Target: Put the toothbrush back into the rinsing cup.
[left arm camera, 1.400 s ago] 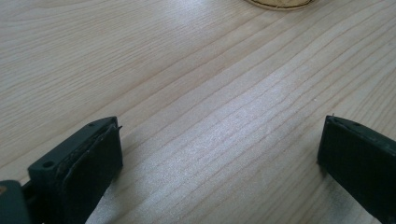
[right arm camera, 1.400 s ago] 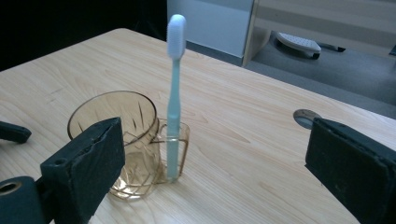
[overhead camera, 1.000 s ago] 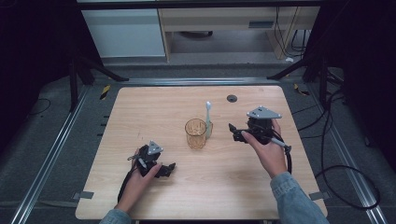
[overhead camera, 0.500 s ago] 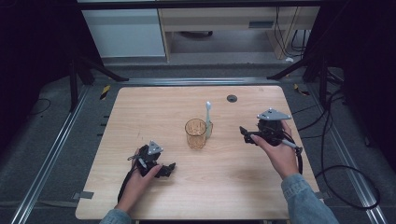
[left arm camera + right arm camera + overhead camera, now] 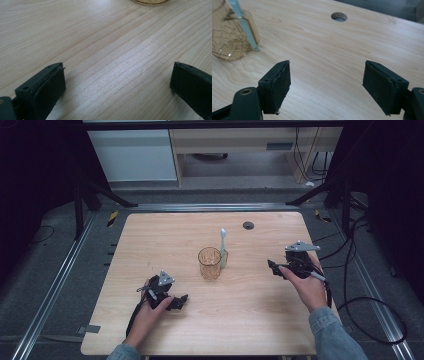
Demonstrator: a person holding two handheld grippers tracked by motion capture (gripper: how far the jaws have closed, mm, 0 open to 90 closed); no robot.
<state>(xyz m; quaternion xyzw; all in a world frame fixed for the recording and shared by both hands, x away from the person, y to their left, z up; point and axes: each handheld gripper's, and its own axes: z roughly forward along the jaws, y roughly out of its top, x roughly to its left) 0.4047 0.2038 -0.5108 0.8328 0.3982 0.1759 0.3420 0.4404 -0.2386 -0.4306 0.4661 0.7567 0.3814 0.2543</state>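
An amber glass cup [image 5: 210,263] stands mid-table, and in the right gripper view the cup [image 5: 232,37] sits at the upper left. A pale blue toothbrush [image 5: 223,247] leans against the cup's right side, head up. The toothbrush [image 5: 243,23] handle's foot rests on the wood just outside the glass. My right gripper [image 5: 272,266] hovers to the right of the cup and points at it. The right gripper [image 5: 327,82] is open, its jaws have just been closing, and nothing lies between them. My left gripper [image 5: 177,302] rests near the front left. This left gripper [image 5: 117,82] is open wide over bare wood.
A round cable hole [image 5: 248,225] lies in the wooden table [image 5: 150,235] behind the cup; the same hole [image 5: 339,16] appears in the right gripper view. Metal rails, black stands and cables surround the table. The cup's base [image 5: 150,2] peeks in at the top of the left gripper view.
My right hand has drawn its gripper to the right and slightly lower, away from the cup and toothbrush. The left hand has stayed still.
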